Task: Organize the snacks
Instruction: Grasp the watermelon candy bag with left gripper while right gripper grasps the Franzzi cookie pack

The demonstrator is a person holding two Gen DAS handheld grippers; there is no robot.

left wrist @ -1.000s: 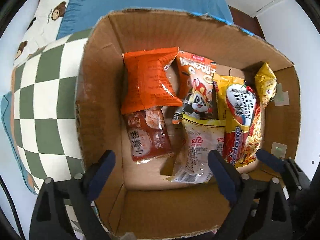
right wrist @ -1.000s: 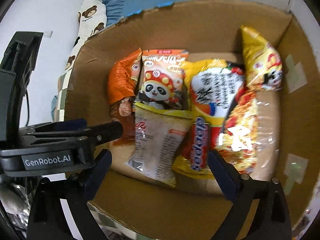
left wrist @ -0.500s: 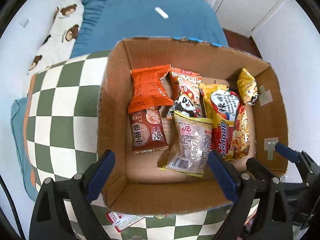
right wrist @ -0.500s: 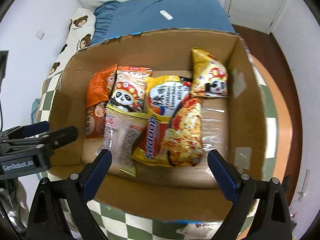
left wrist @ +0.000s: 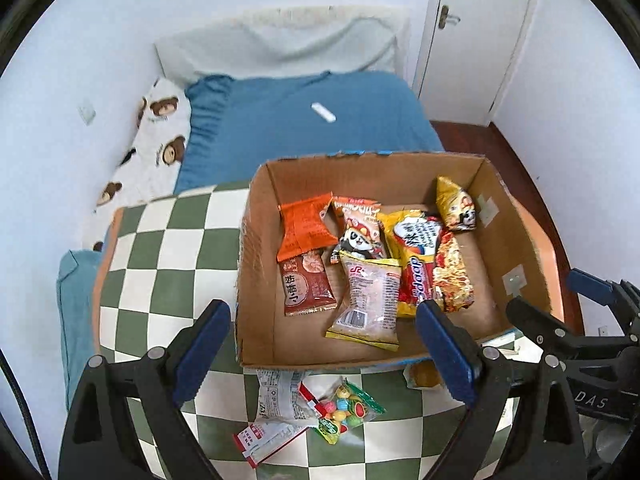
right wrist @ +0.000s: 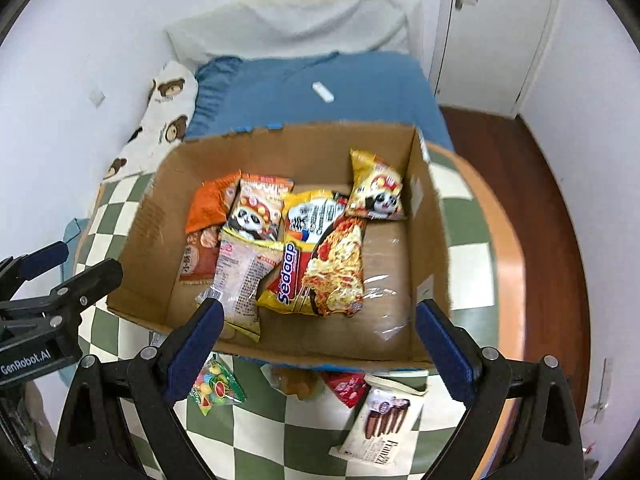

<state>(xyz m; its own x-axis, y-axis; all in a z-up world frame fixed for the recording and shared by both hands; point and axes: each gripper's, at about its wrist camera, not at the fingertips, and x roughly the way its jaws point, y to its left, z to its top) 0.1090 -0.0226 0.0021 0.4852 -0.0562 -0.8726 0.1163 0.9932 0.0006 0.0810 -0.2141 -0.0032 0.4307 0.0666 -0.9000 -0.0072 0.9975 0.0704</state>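
Left wrist view, left gripper (left wrist: 322, 350): jaws stood wide apart with nothing between them, poised above the near wall of the cardboard box (left wrist: 256, 264), probably between picks
Left wrist view, packed snacks: orange packet (left wrist: 305, 227), panda packet (left wrist: 360, 232) and noodle packet (left wrist: 428, 260) lay overlapped on the box floor, towards its far left
Left wrist view, loose snacks: candy bag (left wrist: 346, 408) and a white wrapper (left wrist: 276, 416) lay on the table (left wrist: 160, 272) just outside the box's near wall, likely next to go in
Right wrist view, right gripper (right wrist: 318, 346): jaws spread wide, empty, over the box's near edge
Right wrist view, waiting snacks: wafer box (right wrist: 380, 420) and red packet (right wrist: 346, 386) lay by the table's near edge
Right wrist view, room: green-checked cloth covered the table; blue bed (right wrist: 320, 88) behind, white door (right wrist: 496, 32) at the far right
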